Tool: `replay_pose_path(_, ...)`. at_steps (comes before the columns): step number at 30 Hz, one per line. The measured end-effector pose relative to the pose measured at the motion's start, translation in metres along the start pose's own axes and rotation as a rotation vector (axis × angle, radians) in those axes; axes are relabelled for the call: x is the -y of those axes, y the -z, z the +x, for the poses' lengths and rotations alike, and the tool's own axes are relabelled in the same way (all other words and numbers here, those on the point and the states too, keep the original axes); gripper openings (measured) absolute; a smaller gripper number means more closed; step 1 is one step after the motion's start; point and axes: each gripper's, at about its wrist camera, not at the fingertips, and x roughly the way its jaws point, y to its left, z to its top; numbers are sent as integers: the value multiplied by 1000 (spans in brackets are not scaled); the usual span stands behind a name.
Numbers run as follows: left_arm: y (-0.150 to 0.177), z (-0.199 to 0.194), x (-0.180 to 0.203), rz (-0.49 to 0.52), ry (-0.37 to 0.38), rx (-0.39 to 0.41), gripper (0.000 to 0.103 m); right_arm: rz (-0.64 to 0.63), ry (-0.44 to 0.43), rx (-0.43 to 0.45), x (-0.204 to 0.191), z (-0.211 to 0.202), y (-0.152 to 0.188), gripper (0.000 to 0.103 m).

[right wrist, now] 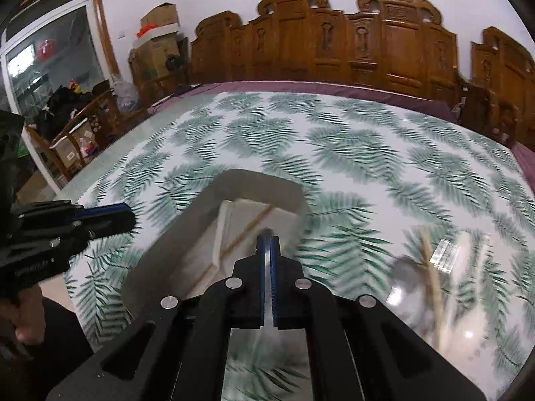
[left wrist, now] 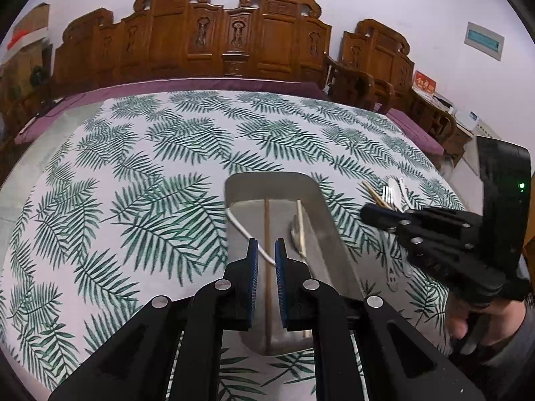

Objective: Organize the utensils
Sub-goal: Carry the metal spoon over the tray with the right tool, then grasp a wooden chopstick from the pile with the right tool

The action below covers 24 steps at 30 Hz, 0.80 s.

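Observation:
A metal tray lies on the leaf-print tablecloth and holds wooden chopsticks, a metal spoon and a white utensil. My left gripper hovers over the tray, jaws slightly apart around a chopstick without touching it. My right gripper is shut on a thin metal utensil and sits above the tray's near end. The right wrist view is blurred. Loose utensils, a fork among them, lie on the cloth right of the tray, by the right gripper.
Carved wooden chairs line the far table edge. More chopsticks and a blurred spoon lie on the cloth to the right. Boxes and clutter stand left of the table.

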Motion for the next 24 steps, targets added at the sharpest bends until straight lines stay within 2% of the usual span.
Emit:
replay_pose_path(7,-1,4,28,45,34,10,39,-9,126,-1,55,-34,18,5)
replay_pose_path(13,1,10,50,91,45,10,64,37,186,3,92,-42,32,5)
replay_pose_path(22,7,19,67,116,49,-7,67,68,199,-66,119,-13,55,5)
replay_pose_path(24,8,21,70,115,52,-11,67,73,197,-74,123,-9,58,11)
